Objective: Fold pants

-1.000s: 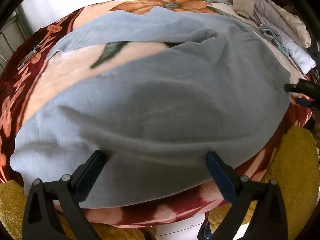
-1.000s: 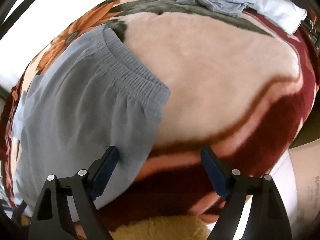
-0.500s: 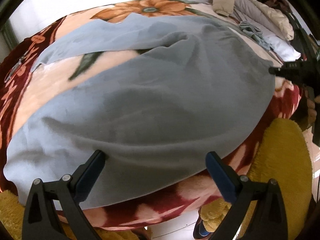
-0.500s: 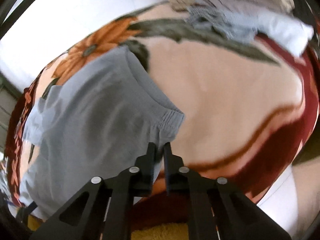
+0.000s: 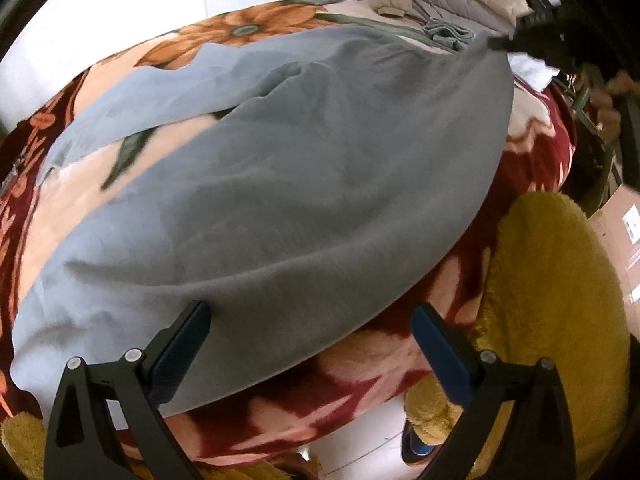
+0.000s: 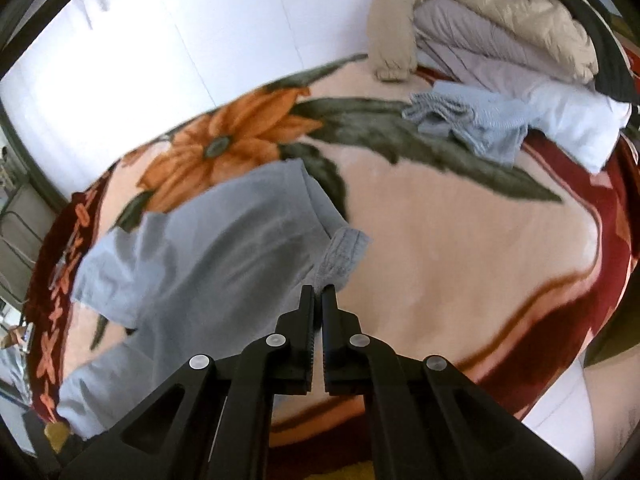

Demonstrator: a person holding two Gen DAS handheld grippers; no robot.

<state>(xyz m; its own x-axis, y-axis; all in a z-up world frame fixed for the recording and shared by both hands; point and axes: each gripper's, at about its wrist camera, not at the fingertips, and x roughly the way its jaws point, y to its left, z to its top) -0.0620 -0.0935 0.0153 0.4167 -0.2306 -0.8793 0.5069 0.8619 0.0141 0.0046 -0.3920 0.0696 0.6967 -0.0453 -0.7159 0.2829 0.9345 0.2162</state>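
On the floral fleece bed blanket (image 6: pixel 460 248), the grey fleece pants (image 5: pixel 304 184) are spread flat. Right tongs (image 6: pixel 318 294) are clamped on the elastic waistband (image 6: pixel 342 252); left tongs (image 5: pixel 308 320) are held apart over the near leg. Step judged: first fold. Next, the waistband corner should be carried across.

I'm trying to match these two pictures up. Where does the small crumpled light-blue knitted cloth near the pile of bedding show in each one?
Left wrist view: the small crumpled light-blue knitted cloth is far up, right of centre, just past the grey sweatpants.
Right wrist view: upper right, on the blanket beside the white pillow.
Shared landmark: the orange flower print on the blanket.
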